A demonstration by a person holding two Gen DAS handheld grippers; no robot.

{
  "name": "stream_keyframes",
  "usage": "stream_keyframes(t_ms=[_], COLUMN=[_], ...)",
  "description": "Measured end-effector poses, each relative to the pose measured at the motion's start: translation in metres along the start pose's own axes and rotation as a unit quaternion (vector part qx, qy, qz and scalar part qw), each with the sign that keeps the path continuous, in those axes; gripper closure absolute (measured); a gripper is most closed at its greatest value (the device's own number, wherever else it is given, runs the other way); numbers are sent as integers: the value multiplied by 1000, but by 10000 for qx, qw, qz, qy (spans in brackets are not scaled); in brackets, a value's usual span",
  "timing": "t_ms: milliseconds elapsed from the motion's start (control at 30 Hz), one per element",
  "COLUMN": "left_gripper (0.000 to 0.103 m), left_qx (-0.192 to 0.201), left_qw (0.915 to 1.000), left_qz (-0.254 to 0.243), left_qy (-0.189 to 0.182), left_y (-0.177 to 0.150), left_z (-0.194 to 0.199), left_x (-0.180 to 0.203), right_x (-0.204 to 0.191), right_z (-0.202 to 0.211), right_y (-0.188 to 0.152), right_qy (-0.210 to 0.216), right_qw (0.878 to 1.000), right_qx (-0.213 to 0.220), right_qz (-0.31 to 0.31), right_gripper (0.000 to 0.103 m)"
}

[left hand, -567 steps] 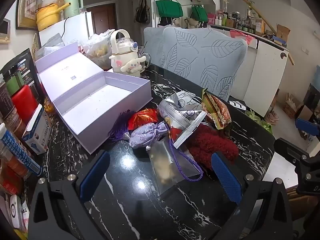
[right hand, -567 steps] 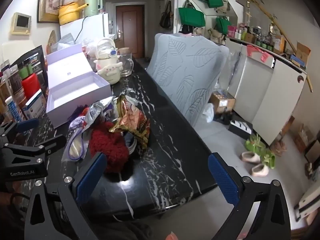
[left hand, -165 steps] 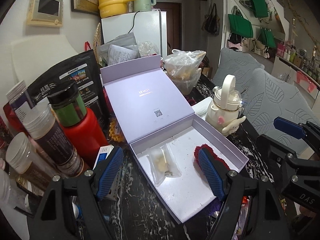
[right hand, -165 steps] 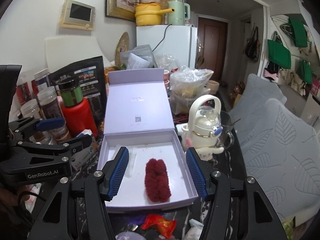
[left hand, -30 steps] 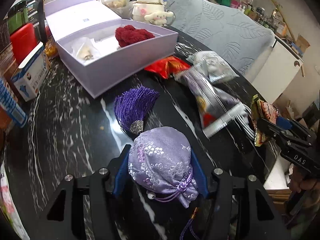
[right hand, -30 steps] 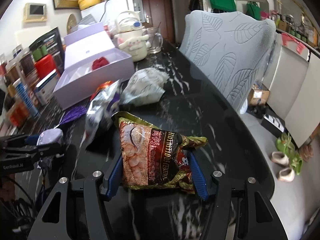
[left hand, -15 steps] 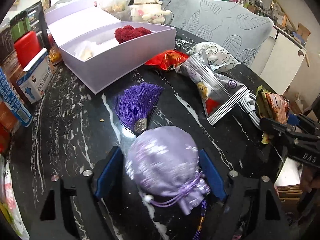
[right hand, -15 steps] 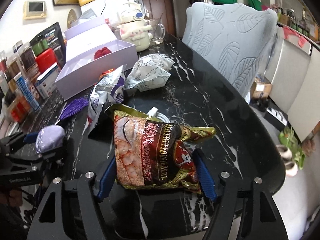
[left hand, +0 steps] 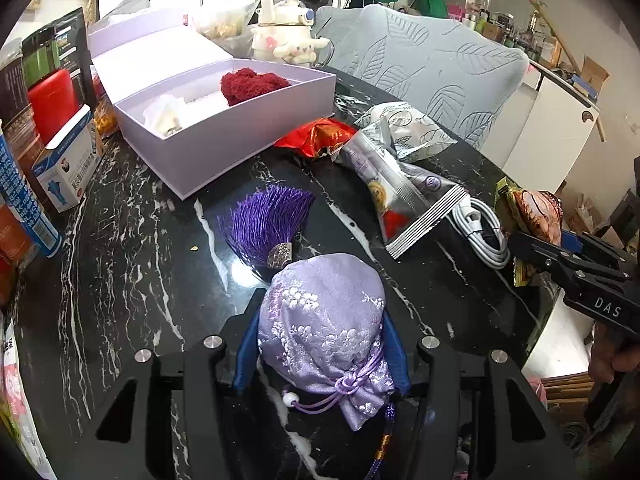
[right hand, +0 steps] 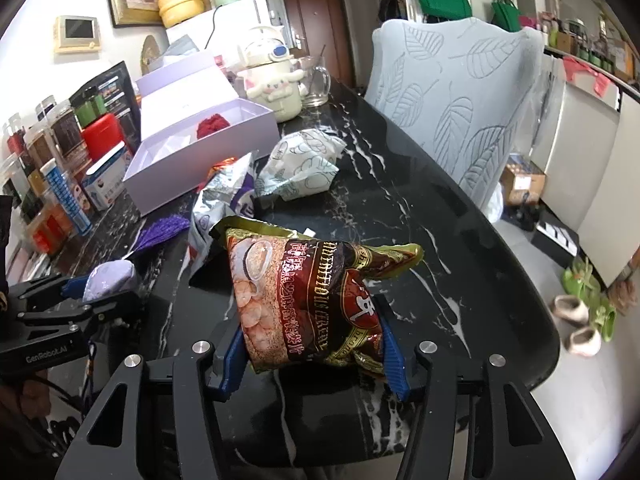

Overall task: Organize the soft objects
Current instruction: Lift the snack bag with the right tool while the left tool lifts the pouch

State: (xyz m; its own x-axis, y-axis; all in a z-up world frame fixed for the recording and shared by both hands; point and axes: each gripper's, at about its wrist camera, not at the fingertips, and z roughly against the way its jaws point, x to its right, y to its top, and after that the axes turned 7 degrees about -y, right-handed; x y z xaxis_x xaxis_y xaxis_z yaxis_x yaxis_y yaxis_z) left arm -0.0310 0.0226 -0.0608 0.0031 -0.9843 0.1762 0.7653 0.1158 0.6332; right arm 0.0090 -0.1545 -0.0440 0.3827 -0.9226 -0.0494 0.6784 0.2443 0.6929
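— Black marble table (left hand: pixel 120 280) carries it all: the open lilac box (left hand: pixel 240 136), near its far end, already holds a red fuzzy piece (left hand: pixel 252 82), presumably as the collecting spot.

— And the grippers?

— Right gripper (right hand: pixel 312 354) pinches the snack bag (right hand: pixel 304 296); left gripper (left hand: pixel 322 354) squeezes the lavender pouch (left hand: pixel 324 320), both probably bound for the box.

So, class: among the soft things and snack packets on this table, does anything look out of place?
Yes: a coiled white charging cable lies on the black marble table, partly under the silver snack packet. It is the one hard item among pouches and packets.
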Motion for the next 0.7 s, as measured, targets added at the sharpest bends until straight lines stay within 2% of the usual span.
stream_keyframes(t_ms=[267, 700], left_gripper=[51, 51], left_qx=[121, 439], left_qw=[9999, 9988], left_qz=[42, 208], left_qy=[-92, -4], left_y=[-2, -7], left_z=[15, 51], left_x=[1, -7], right_x=[-10, -46], right_z=[15, 29], right_y=[1, -4], right_qy=[59, 670], right_qw=[9998, 9966], right_qx=[145, 218], right_qz=[111, 433], right_gripper=[47, 47])
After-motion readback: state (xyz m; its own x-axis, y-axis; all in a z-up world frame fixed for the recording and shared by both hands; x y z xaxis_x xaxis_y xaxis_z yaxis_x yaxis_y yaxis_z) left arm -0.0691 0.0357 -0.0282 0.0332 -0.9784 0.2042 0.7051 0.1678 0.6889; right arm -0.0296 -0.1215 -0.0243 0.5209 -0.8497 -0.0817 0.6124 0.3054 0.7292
